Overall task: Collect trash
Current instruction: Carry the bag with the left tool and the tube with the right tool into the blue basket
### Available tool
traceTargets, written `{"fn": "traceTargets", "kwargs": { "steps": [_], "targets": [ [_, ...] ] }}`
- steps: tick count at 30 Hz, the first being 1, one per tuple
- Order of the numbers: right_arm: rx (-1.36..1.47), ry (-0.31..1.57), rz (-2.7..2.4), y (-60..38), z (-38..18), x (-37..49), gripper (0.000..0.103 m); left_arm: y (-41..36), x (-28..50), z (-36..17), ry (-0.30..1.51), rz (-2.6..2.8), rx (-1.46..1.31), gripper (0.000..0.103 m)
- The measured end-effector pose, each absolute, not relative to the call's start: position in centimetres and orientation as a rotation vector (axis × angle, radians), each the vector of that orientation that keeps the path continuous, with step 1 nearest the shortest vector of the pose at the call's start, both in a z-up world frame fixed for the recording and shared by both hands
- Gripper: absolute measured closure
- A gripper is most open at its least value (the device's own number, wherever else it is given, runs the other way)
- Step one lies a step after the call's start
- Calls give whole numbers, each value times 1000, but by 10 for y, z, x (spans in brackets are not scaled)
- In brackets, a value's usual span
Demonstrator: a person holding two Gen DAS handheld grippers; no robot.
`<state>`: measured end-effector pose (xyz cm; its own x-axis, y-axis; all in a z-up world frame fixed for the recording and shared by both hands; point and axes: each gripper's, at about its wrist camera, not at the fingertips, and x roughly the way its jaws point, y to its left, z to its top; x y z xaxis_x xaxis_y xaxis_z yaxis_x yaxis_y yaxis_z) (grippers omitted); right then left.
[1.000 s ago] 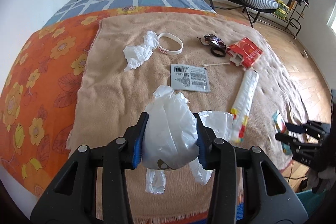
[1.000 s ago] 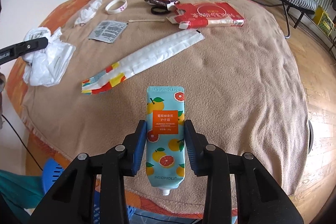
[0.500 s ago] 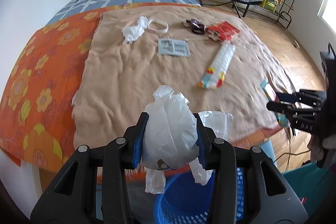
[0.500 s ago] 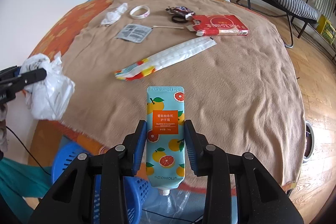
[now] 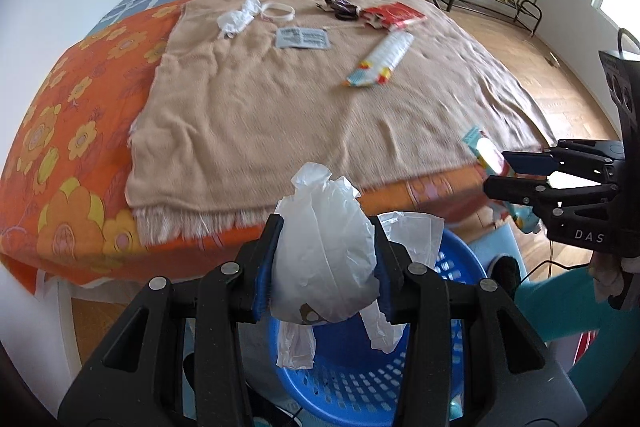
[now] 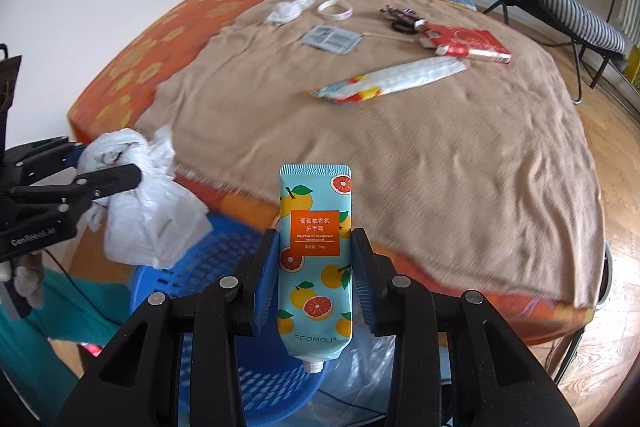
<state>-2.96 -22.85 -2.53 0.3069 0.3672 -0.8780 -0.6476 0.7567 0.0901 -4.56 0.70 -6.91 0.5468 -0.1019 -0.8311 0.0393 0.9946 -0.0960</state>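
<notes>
Both of my grippers are loaded. Left gripper is clamped on a crumpled white plastic bag, held just above the near rim of the blue laundry-style basket on the floor at the near edge of the bed. Right gripper is pinching a grapefruit hand cream tube across its middle, crimped end pointing away, nozzle toward me, over the basket's right side.

I'd judge the bag as nearly weightless and soft; it may cling to the pads and drift instead of dropping, so it wants a wide release right over the basket. The tube looks smooth and squashy, likely slippery, so gripping its flat faces mid-body suits it.

Far on the tan blanket more trash waits: a long white wrapper, a red carton, a grey sachet, a crumpled tissue, a white wristband and a cotton swab.
</notes>
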Motion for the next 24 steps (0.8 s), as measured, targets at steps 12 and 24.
{"fn": "traceTargets", "kwargs": {
  "steps": [12, 24],
  "targets": [
    [-332, 1106, 714, -228, -50, -80, 69, -9, -79, -98, 1044, -106, -42, 61],
    [-362, 1139, 715, -224, -68, -99, 69, -8, -89, -124, 1107, -103, -31, 61]
  ]
}}
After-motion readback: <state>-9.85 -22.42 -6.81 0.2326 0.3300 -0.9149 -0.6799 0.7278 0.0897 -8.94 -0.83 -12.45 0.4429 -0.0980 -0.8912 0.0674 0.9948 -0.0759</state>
